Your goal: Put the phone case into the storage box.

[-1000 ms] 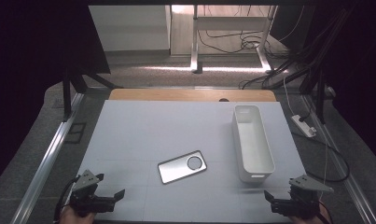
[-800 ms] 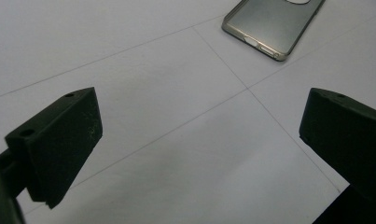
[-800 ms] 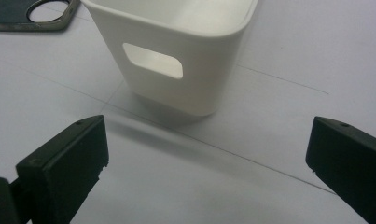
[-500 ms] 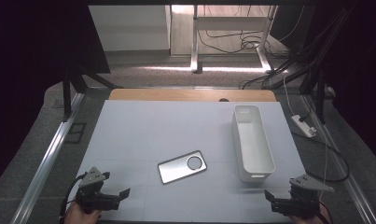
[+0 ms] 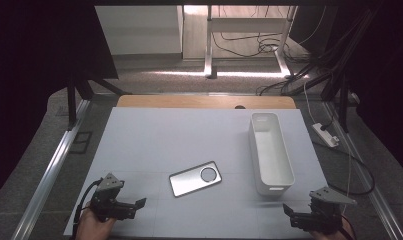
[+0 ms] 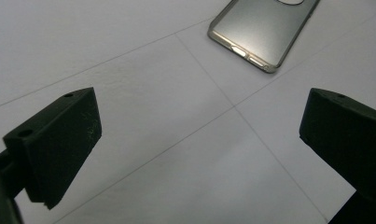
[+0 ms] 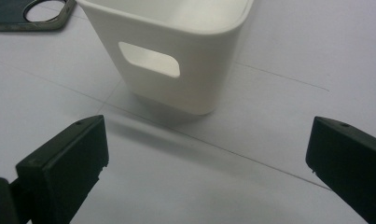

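Left claw (image 5: 139,203) sat wide open and empty on my tabletop (image 5: 189,135), near the phone case (image 5: 195,178). Right claw (image 5: 288,209) gaped empty too, just before the white bin (image 5: 270,152).

Lab or test bench setup: white table (image 5: 154,140) inside black curtains (image 5: 39,45), metal frame rails (image 5: 49,170), loose cables (image 5: 254,45) and power strip (image 5: 325,135) on carpeted floor.
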The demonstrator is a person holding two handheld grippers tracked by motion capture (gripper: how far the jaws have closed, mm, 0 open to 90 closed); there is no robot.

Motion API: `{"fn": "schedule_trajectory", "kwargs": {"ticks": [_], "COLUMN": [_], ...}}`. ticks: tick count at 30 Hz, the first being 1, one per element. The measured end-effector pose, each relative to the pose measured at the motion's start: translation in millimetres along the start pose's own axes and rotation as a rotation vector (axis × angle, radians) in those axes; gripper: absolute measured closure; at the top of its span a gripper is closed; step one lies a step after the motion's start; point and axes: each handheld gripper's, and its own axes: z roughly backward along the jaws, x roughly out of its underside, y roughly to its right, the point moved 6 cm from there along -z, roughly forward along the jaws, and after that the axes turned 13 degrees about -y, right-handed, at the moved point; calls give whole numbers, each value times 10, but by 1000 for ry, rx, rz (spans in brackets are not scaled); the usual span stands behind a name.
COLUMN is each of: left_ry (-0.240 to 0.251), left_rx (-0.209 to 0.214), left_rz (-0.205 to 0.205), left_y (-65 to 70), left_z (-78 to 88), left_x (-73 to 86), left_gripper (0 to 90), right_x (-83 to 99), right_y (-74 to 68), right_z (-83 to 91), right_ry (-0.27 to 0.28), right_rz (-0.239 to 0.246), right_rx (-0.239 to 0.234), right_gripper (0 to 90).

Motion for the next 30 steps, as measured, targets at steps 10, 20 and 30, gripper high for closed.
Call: {"fn": "schedule_trajectory", "kwargs": {"ticks": [10, 20, 30], "left_ry": [-34, -39, -70], "left_rx": [9, 39, 46], "left_rz": [-38, -87, -141], "left_y": [34, 70, 126], "left_z": [-57, -106, -205], "left_x": [-133, -275, -436], "left_gripper": [0, 0, 0], "right_x": [0, 0, -1], "right_y": [-2, -3, 0], "right_z": [-6, -9, -13], "right_ry": [-5, -8, -10], "right_rz": [1, 2, 2], "right_rx": [-1, -1, -2], "right_gripper": [0, 0, 0]}}
